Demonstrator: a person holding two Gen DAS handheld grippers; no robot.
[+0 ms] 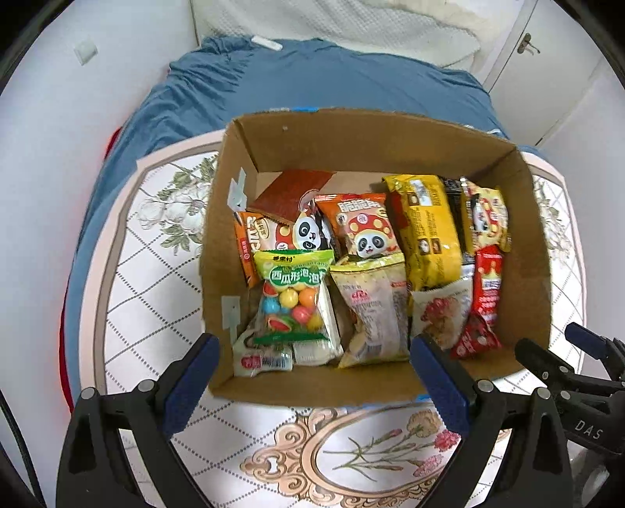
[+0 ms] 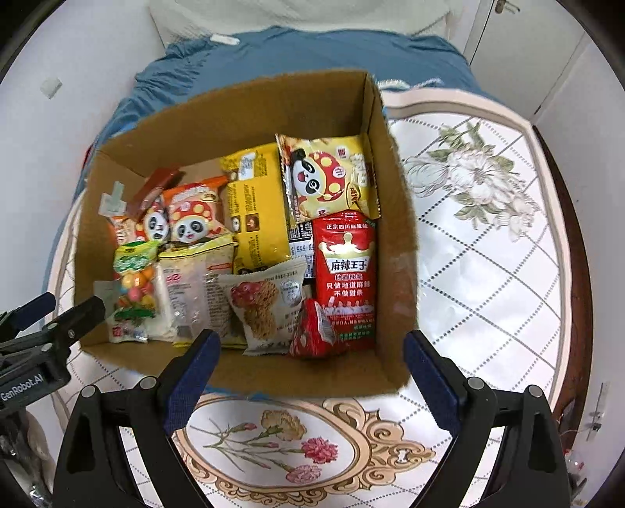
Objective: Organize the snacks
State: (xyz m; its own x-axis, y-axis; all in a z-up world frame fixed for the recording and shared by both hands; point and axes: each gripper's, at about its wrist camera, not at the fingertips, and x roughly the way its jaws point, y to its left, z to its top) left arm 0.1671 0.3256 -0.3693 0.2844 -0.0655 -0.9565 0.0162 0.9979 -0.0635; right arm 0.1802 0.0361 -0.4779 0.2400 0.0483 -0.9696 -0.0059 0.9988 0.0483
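An open cardboard box (image 1: 519, 250) stands on a table (image 1: 148, 281) covered with a white, diamond-patterned cloth printed with flowers, and the snacks all lie inside it, packed side by side across the floor of the box. At the near left sits a green-topped bag of coloured gumballs (image 1: 293, 297), resting on a white packet (image 1: 261, 357). Beside it lies a clear-fronted pastry pack (image 1: 371, 308), then a small white biscuit packet (image 2: 269, 308) and, against the right wall, a tall red spicy-strip pack (image 2: 345, 273) with a small crumpled red packet (image 2: 312, 328) on its lower end. Behind these are an orange panda crisp bag (image 1: 357, 226), a second panda bag (image 1: 273, 234) half under it, a long yellow pack (image 1: 425, 234), a yellow panda bag (image 2: 328, 176) in the far right corner, and a brown card (image 1: 289, 191) leaning at the back. Both claws hover above the near edge of the box, clear of everything: the left gripper (image 1: 314, 351) has its blue-padded jaws spread wide with nothing between them, and the right gripper (image 2: 310, 347) is likewise spread wide and empty. Beyond the table lies a blue bedsheet (image 1: 312, 78), with a white quilt (image 1: 332, 23) further back and a white cabinet door (image 1: 566, 70) at the right.
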